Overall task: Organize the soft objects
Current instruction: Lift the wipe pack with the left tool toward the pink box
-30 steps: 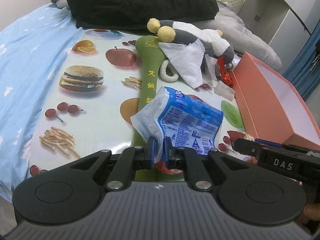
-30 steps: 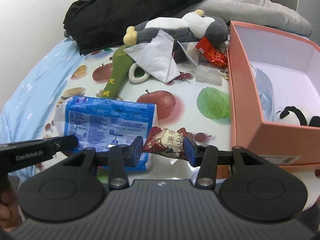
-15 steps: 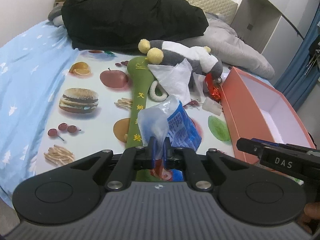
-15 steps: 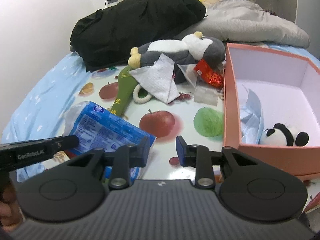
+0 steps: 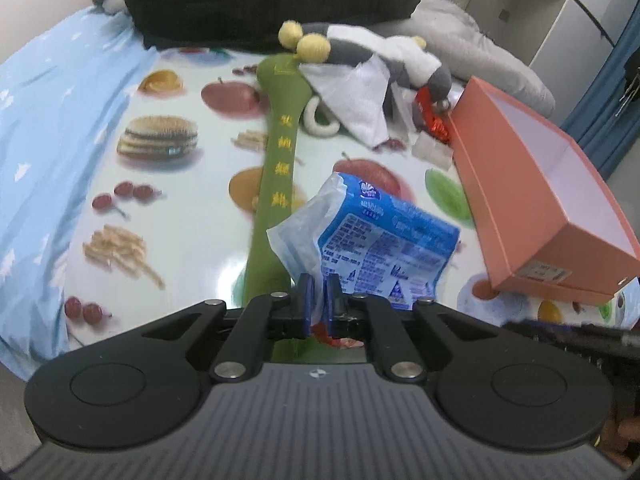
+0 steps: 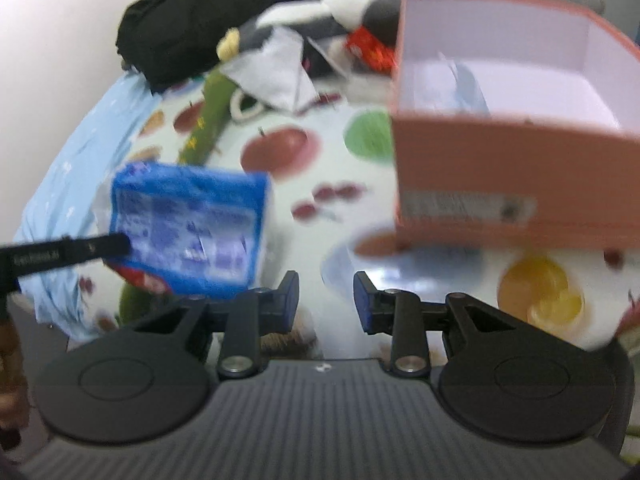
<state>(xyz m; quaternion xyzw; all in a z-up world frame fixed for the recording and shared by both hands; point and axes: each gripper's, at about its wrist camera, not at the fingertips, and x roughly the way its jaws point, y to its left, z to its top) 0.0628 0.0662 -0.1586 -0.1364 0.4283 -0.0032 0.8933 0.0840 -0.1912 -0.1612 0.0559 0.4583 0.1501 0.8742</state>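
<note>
Left gripper [image 5: 318, 294] fingers clenched on the clear end flap of the blue tissue pack [image 5: 384, 240], which hangs lifted off the printed mat [image 5: 180, 208], just left of the orange box [image 5: 532, 184]. Right gripper [image 6: 326, 300] fingers apart, nothing between them; they narrowed over the last second and no longer straddle the red snack packet seen earlier. Compared with a second ago the pack has swung up and toward the box, and the right view is now blurred and closer to the box front. Likely next: drop the pack in the box beside the pale blue item [image 6: 460, 88]. The plush toy [image 5: 384, 52] and green pillow [image 5: 280, 152] remain on the mat.
</note>
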